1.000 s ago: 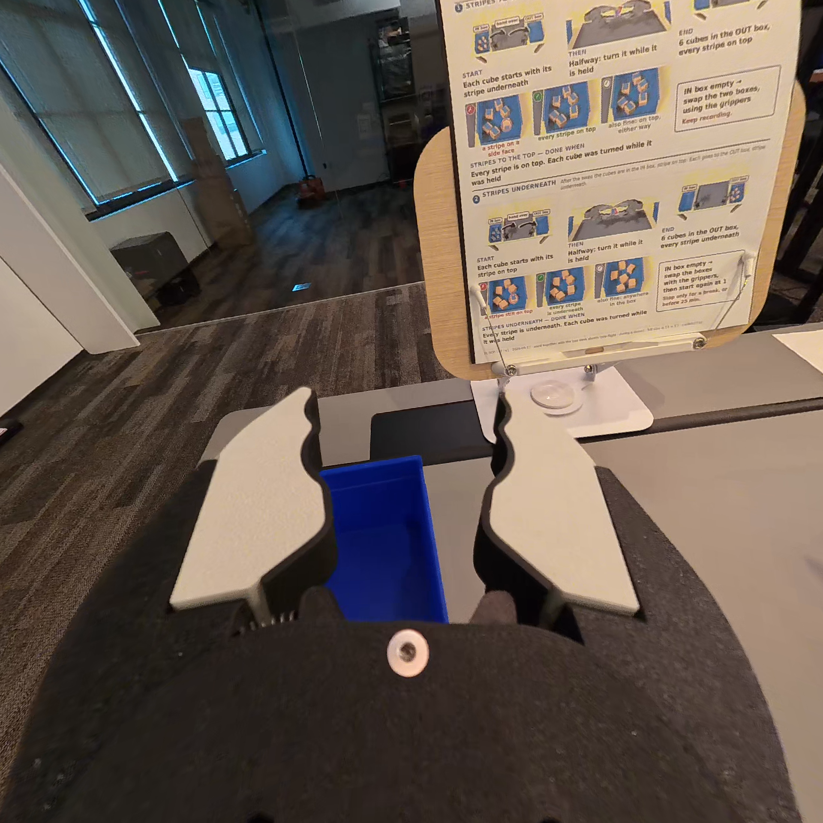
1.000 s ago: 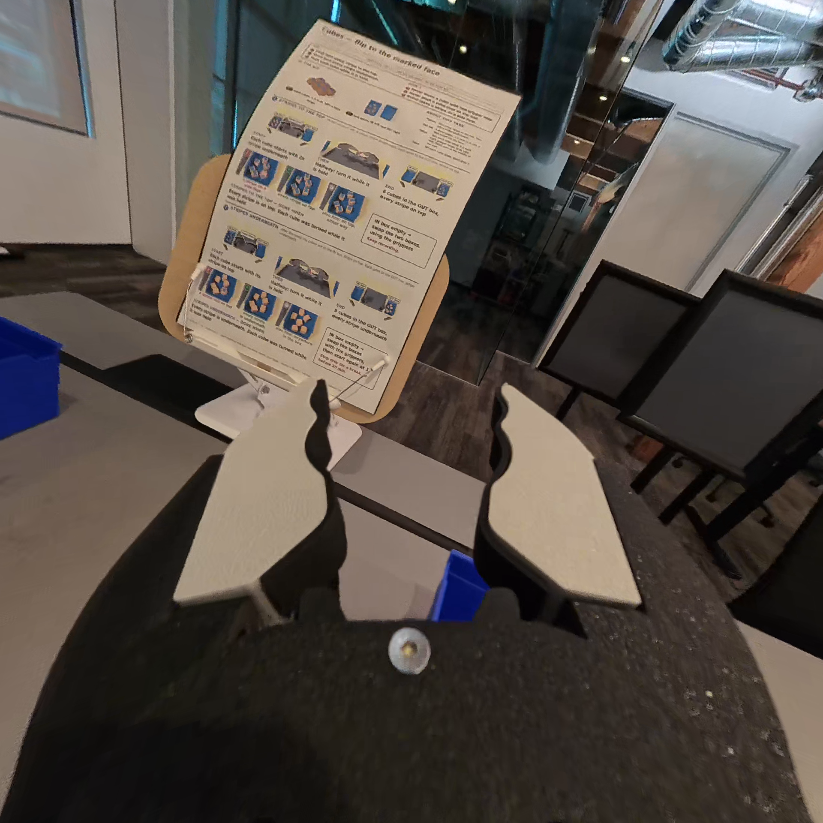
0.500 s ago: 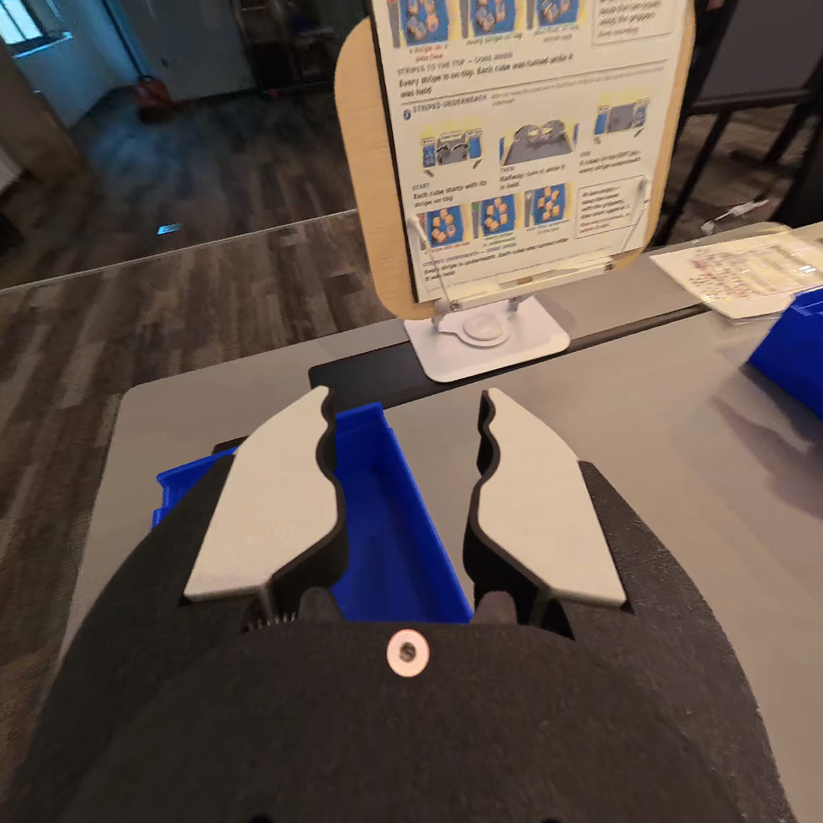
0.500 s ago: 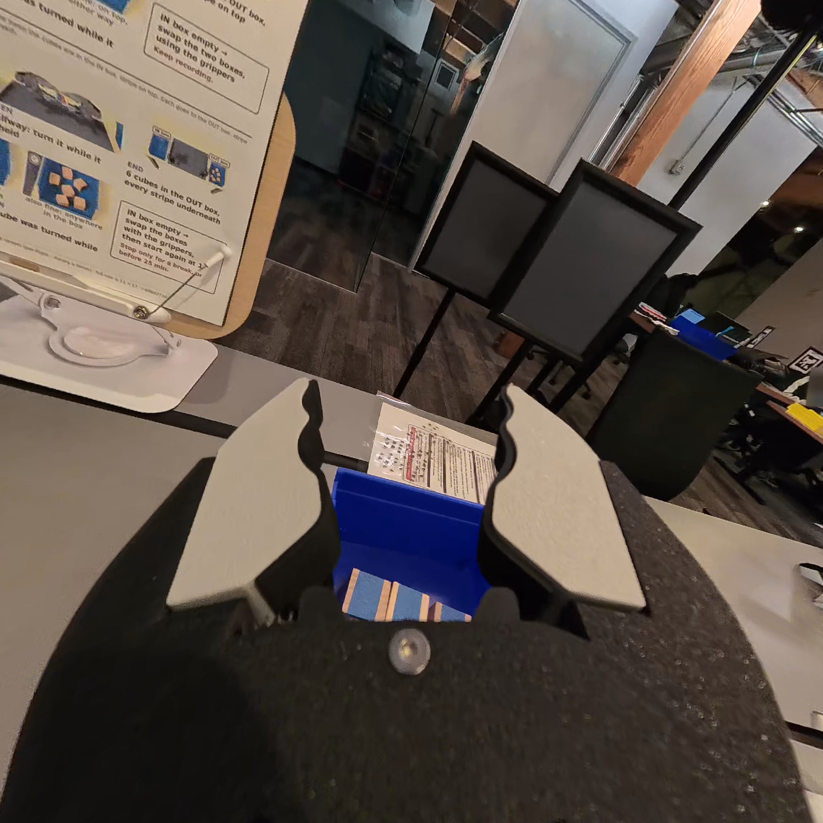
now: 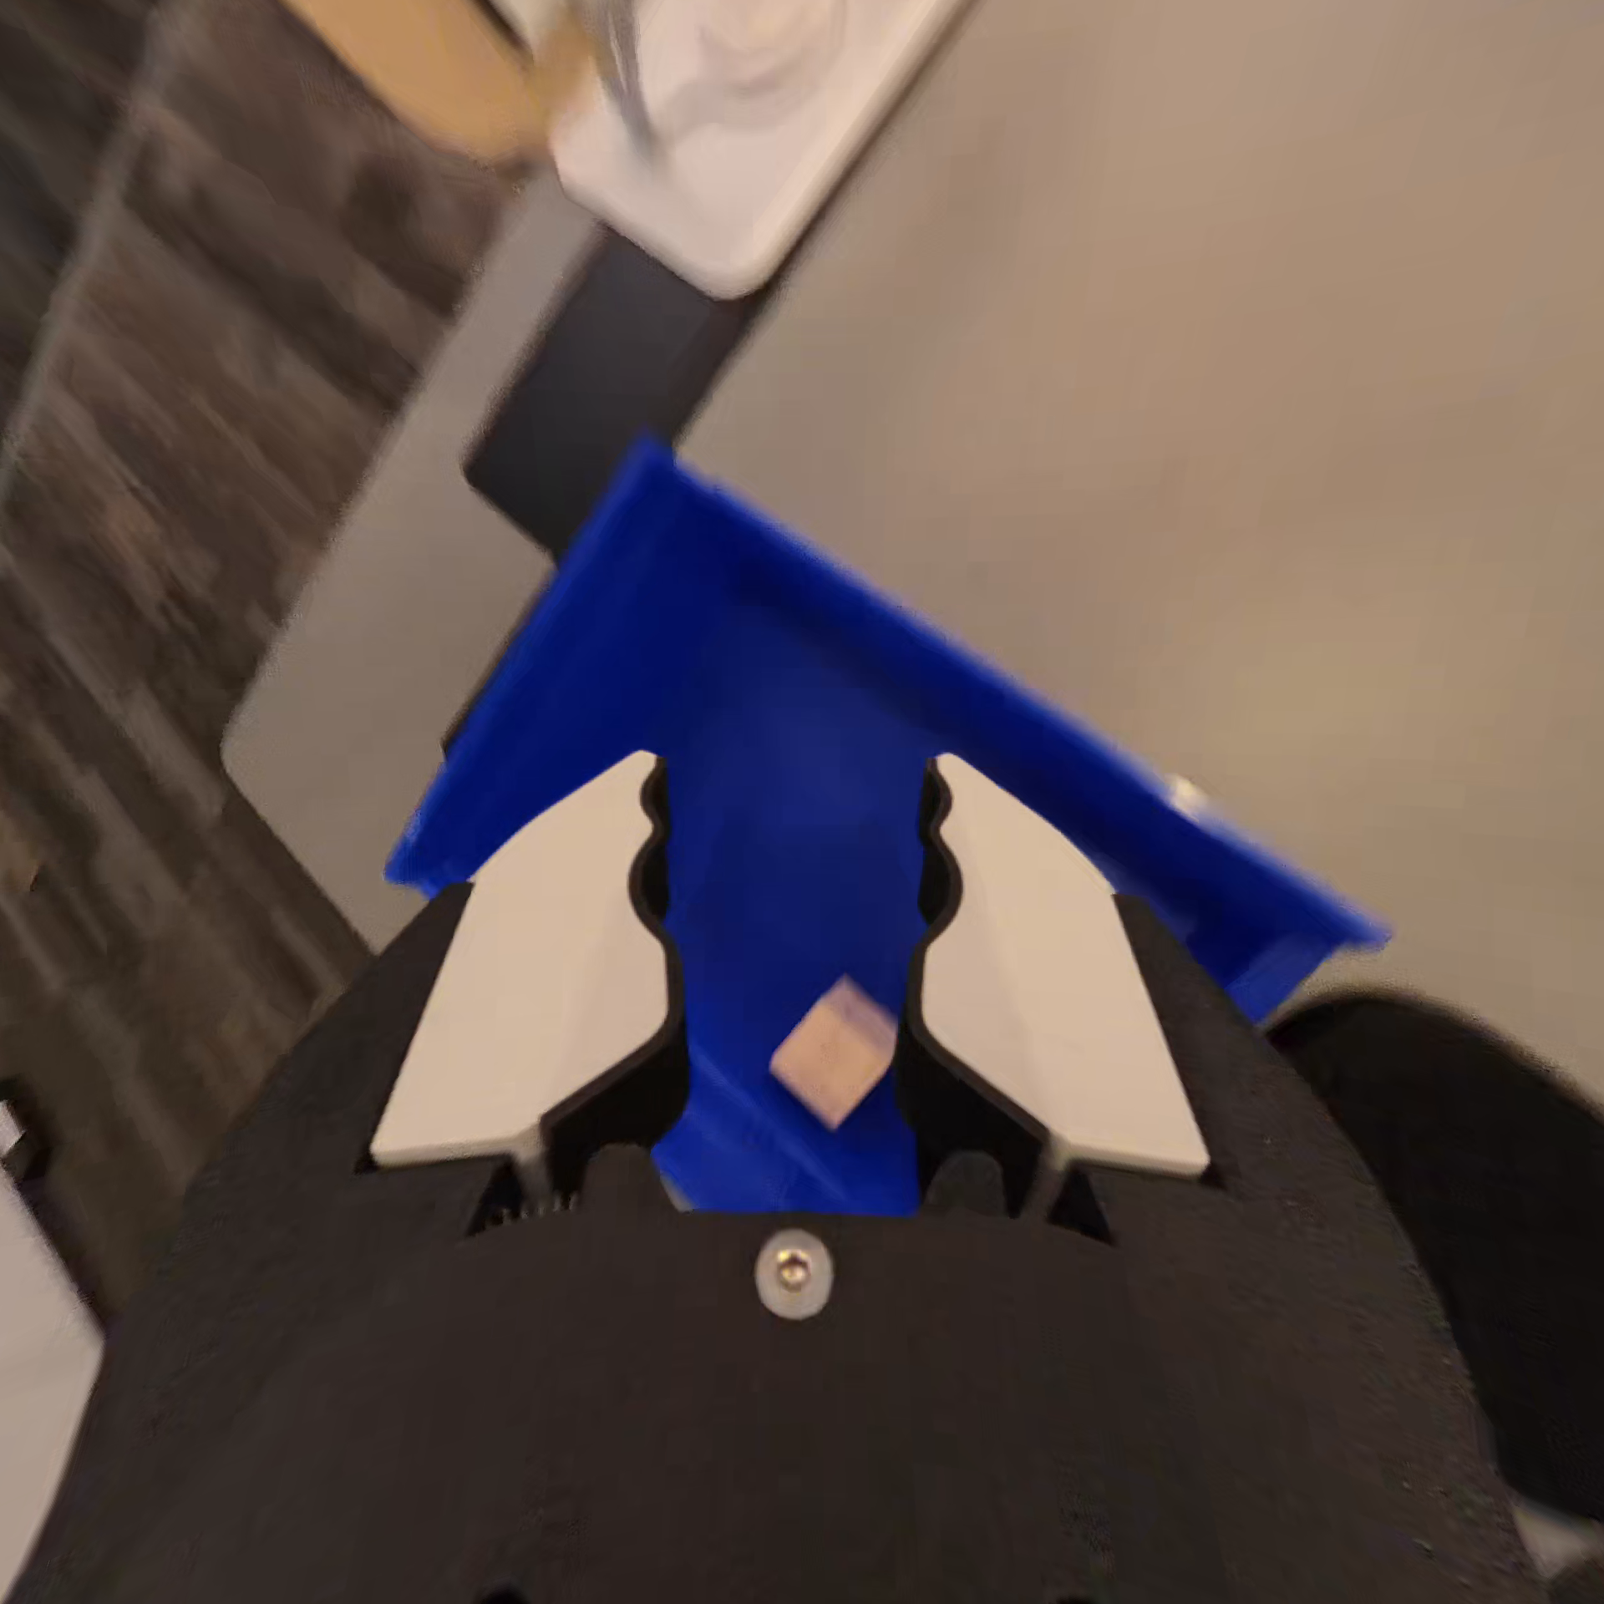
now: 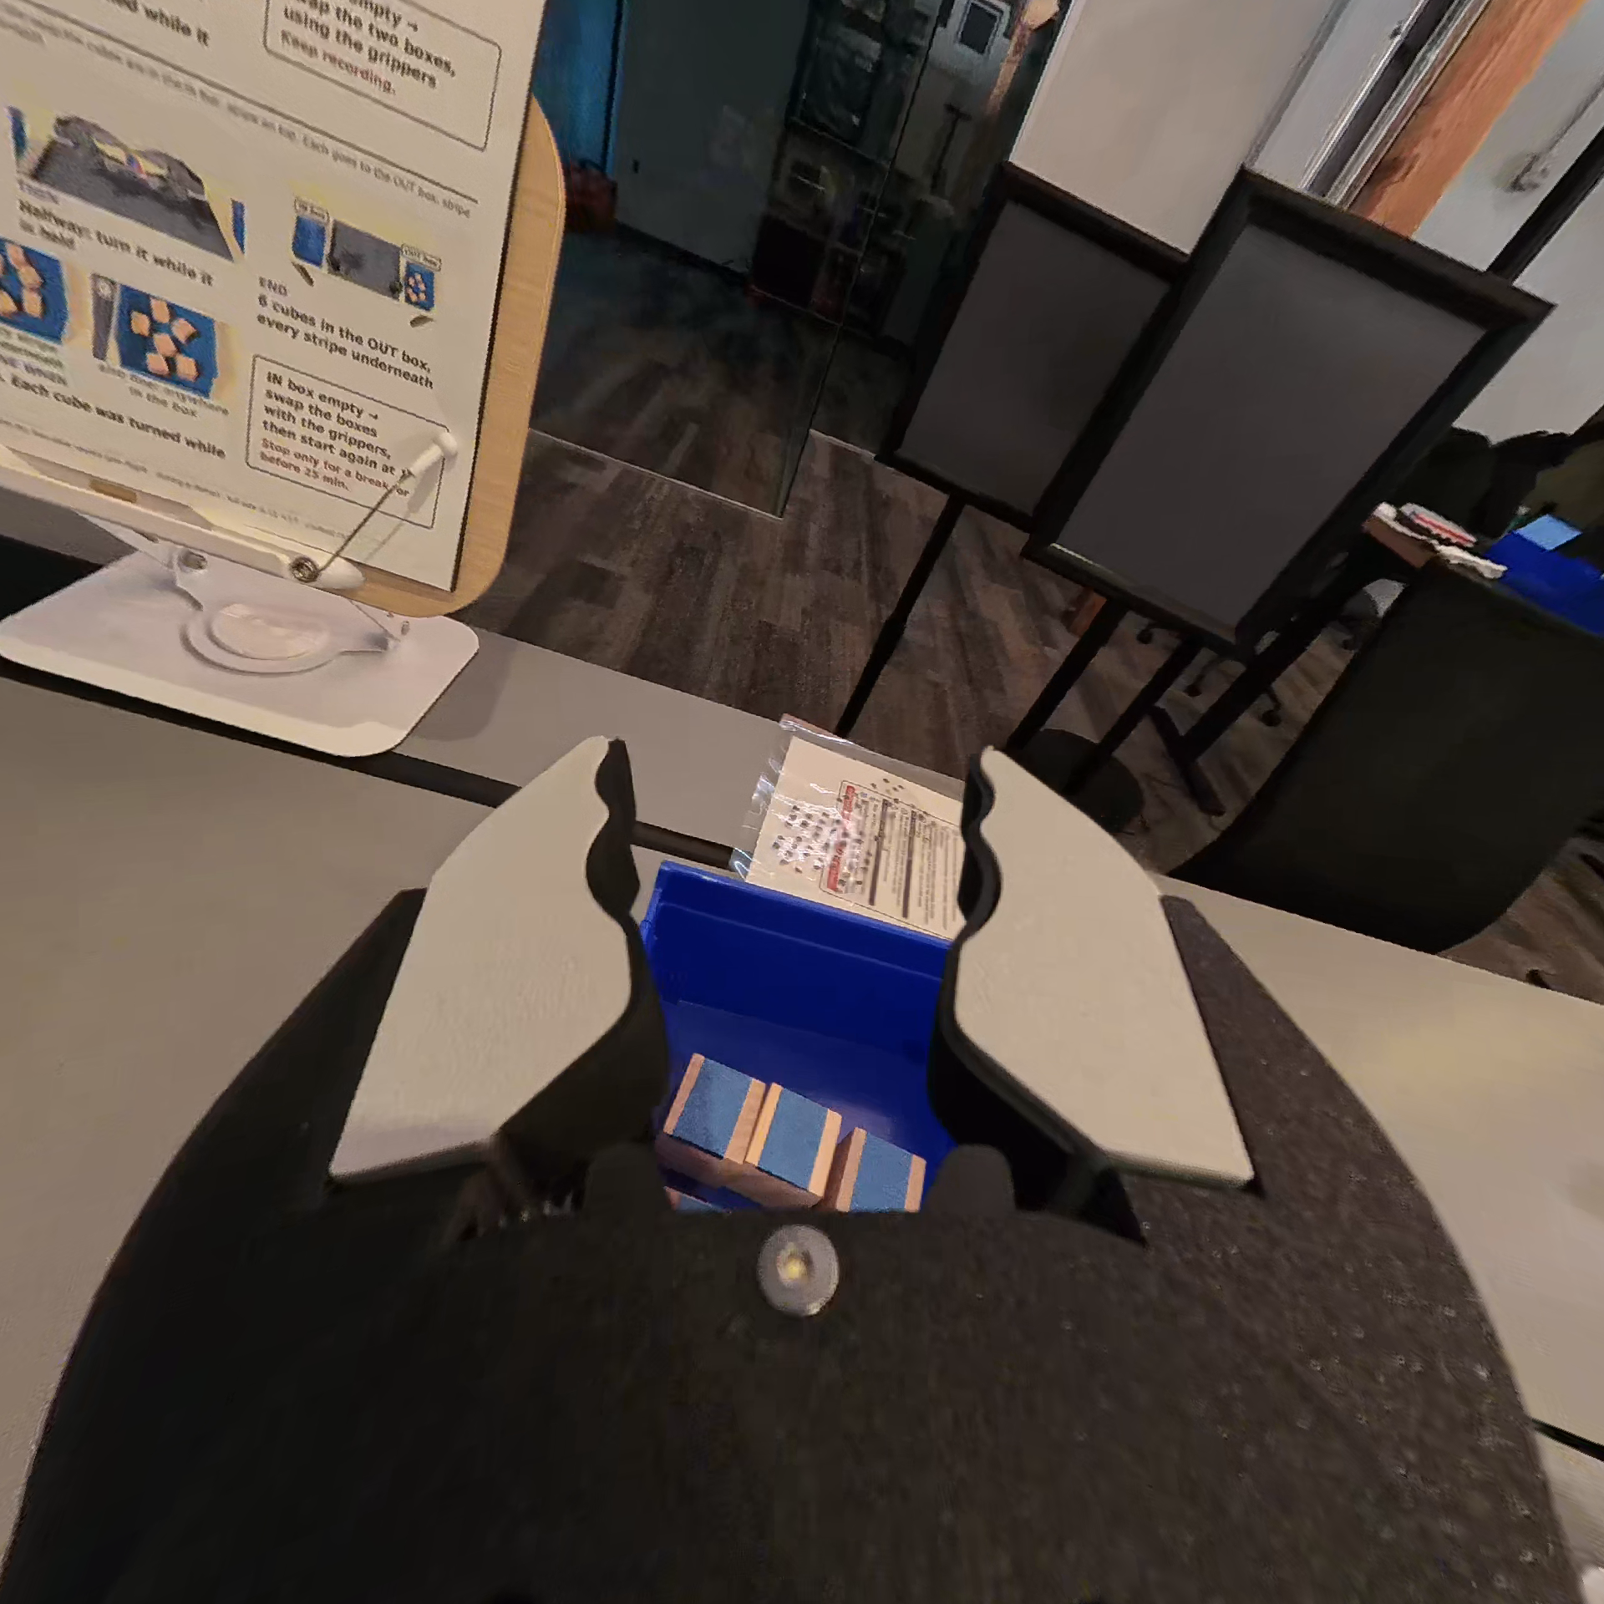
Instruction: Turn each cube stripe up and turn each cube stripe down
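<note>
Looks like you're at the reach-in: both the left gripper (image 5: 792,811) and right gripper (image 6: 794,803) are spread and empty over their blue bins (image 5: 781,625) (image 6: 781,946), so drop onto a stripe-up cube (image 6: 794,1139) next.

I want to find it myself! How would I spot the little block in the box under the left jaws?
Look for the grey table with a white stand base at its far edge. Nearer sits a blue box, tilted in this blurry view. Inside lies one small pale wooden cube, alone between the left gripper and its open jaws; it has no neighbours there, and its top looks plain.
</note>
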Demonstrator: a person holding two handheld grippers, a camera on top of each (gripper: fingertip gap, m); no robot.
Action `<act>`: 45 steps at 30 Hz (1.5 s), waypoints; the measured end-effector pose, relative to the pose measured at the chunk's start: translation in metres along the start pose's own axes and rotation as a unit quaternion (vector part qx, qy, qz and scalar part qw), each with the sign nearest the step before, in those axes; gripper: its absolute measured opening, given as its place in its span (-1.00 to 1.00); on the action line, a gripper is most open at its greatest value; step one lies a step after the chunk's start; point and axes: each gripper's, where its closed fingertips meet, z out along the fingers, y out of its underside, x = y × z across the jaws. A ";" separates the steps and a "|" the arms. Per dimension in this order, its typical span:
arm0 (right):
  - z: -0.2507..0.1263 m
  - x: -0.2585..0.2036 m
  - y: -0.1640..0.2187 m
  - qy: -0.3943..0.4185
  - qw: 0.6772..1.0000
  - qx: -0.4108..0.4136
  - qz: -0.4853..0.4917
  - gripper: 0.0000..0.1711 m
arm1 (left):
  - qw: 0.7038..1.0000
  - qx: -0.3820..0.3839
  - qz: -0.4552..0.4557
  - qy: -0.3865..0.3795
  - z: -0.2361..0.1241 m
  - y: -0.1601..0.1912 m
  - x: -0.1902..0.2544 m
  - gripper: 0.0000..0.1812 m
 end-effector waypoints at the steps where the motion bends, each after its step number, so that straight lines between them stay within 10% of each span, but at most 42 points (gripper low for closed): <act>1: 0.000 0.002 0.000 -0.004 1.000 0.002 0.007 -0.16 | 0.999 -0.040 0.013 0.007 0.007 0.022 -0.001 -0.36; 11: 0.008 -0.005 0.006 -0.030 0.999 -0.003 0.013 -0.16 | 0.943 -0.278 0.153 0.097 0.043 0.159 0.028 -0.29; 27: 0.016 -0.027 0.014 -0.061 0.998 -0.020 -0.012 -0.20 | 0.928 -0.322 0.174 0.075 0.072 0.187 0.020 -0.44; 35: 0.005 -0.111 -0.010 -0.234 0.970 0.049 -0.046 -0.24 | 0.990 0.043 -0.066 0.115 0.004 0.050 0.003 -0.45; 40: -0.104 -0.268 -0.033 -0.597 0.782 0.163 -0.068 -0.19 | 0.912 0.241 -0.140 0.300 -0.033 -0.052 0.078 -0.45; 45: -0.142 -0.313 -0.034 -0.539 0.766 0.276 -0.214 -0.15 | 0.789 0.272 -0.201 0.513 -0.051 -0.120 0.162 -0.46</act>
